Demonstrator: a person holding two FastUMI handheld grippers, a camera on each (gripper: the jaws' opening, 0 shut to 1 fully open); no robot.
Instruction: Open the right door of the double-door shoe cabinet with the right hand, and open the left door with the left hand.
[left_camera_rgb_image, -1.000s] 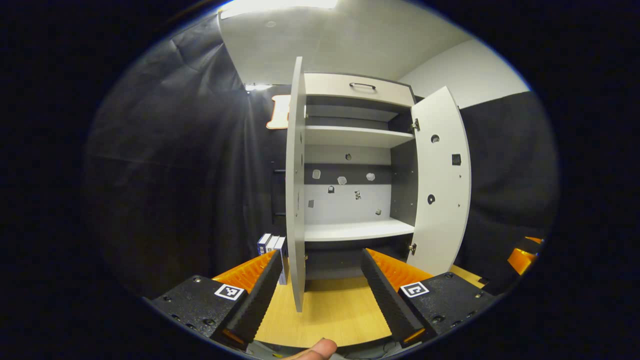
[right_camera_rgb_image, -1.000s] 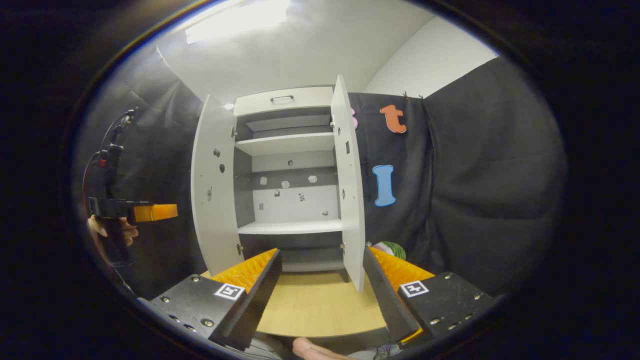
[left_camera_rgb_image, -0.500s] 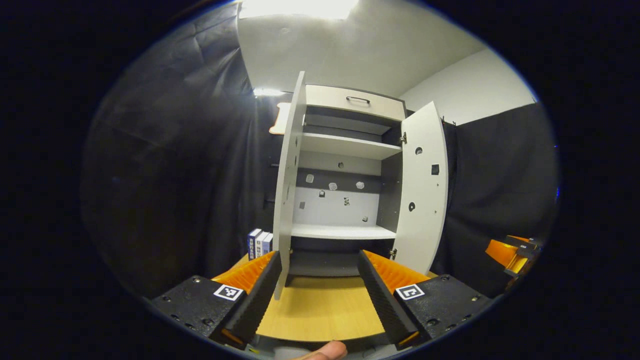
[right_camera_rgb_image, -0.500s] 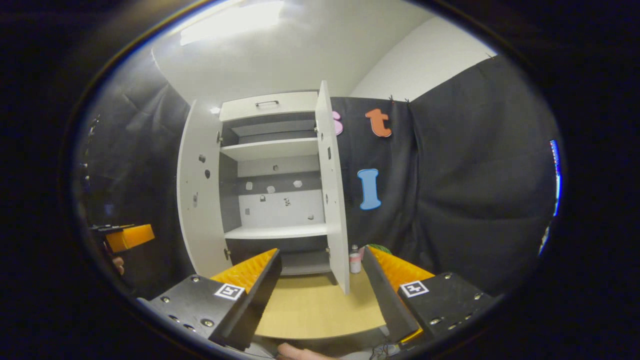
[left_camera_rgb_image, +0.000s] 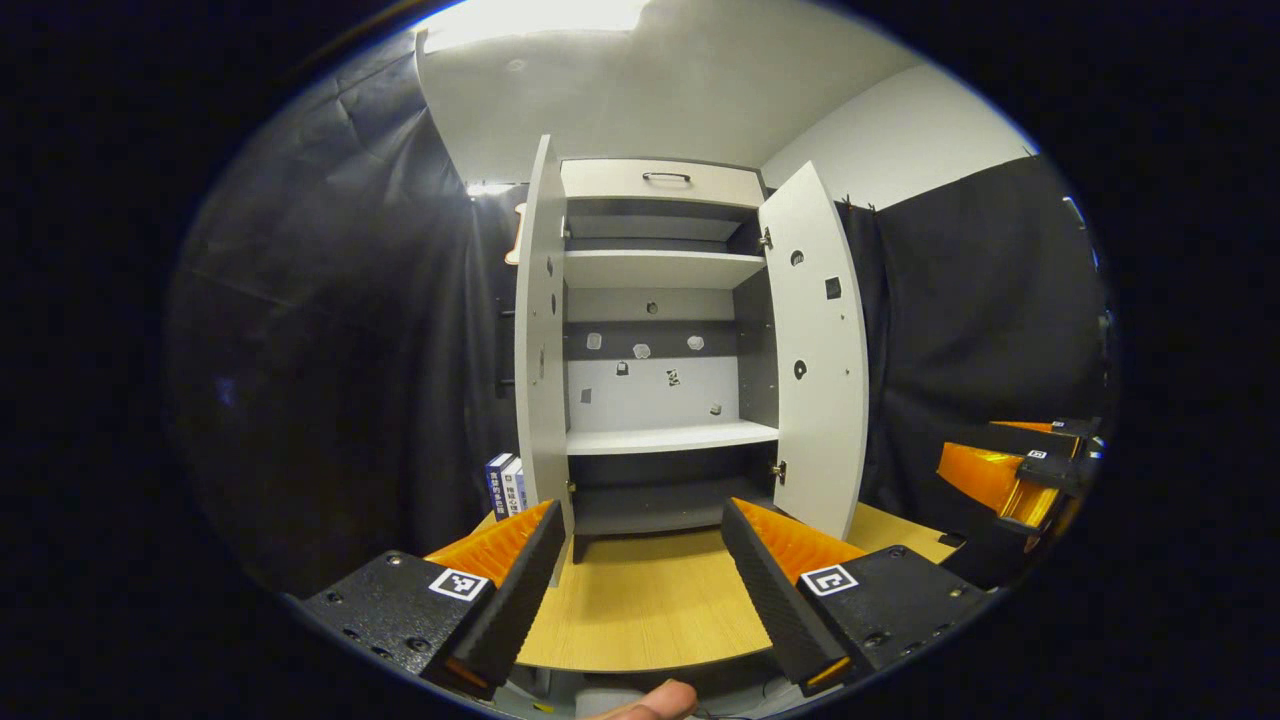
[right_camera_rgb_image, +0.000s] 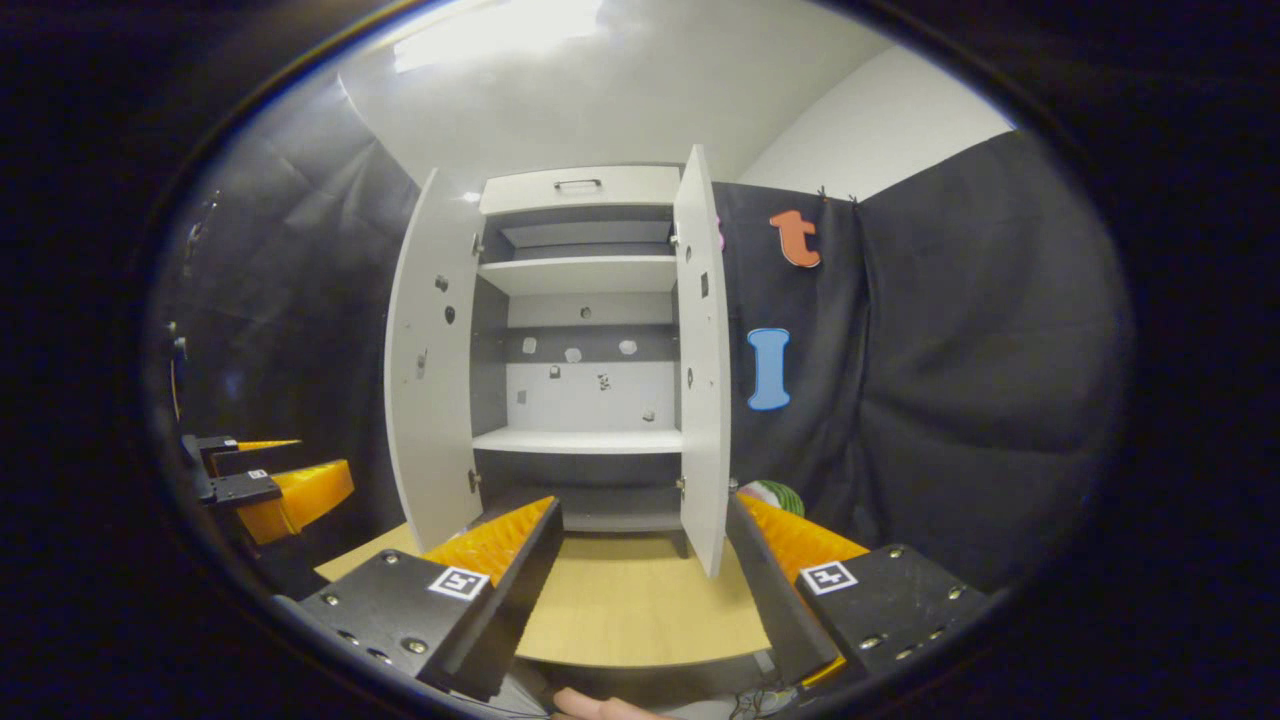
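While both jaws gape, holding nothing | cabinet at surface's far edge, left door and right door swung wide | risk: a stray bump from left gripper or right gripper swings a door shut.

Left gripper view – faced the shoe cabinet from front-left, set back over the wooden tabletop. Right gripper view – from front-right, similarly far; both shared the cabinet's open interior.
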